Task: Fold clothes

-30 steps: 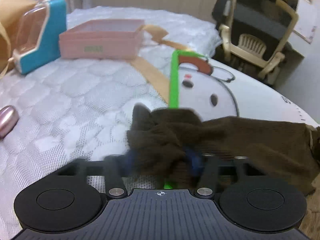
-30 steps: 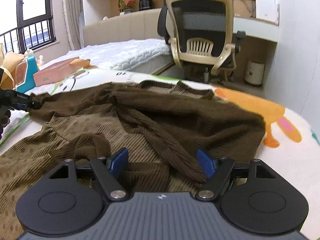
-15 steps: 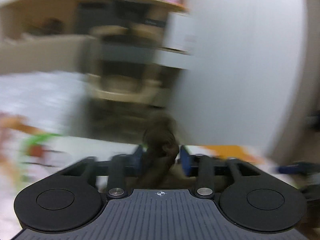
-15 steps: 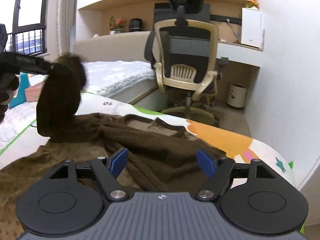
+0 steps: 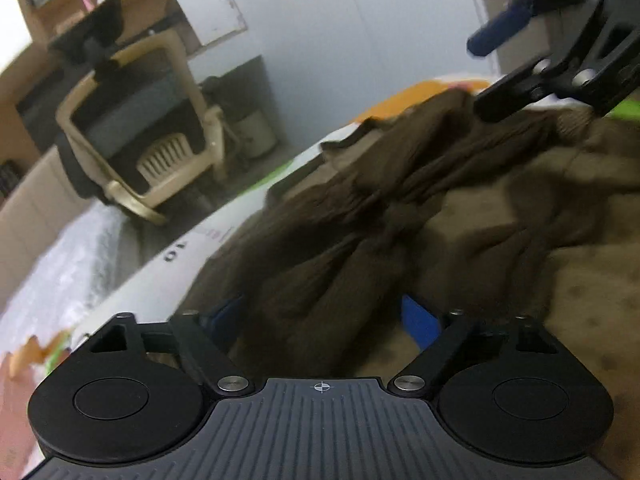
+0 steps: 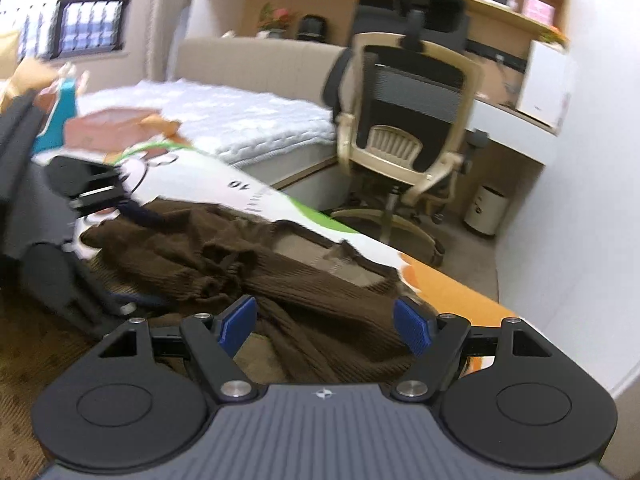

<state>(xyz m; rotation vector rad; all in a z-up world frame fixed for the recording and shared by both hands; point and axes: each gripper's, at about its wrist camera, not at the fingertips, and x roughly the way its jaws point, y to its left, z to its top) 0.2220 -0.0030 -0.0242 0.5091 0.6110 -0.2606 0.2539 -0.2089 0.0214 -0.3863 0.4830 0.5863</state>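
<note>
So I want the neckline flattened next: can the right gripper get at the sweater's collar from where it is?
Probably yes: the right gripper is open, and the collar lies just ahead across the sweater, nothing between.

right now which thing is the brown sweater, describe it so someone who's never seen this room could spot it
Start at the office chair with its cream frame. In front of it lies a white cartoon-print mat, and the brown sweater is the rumpled dark ribbed knit heaped on it. It alone is dark brown; the cloth beside it is lighter, dotted tan.
</note>
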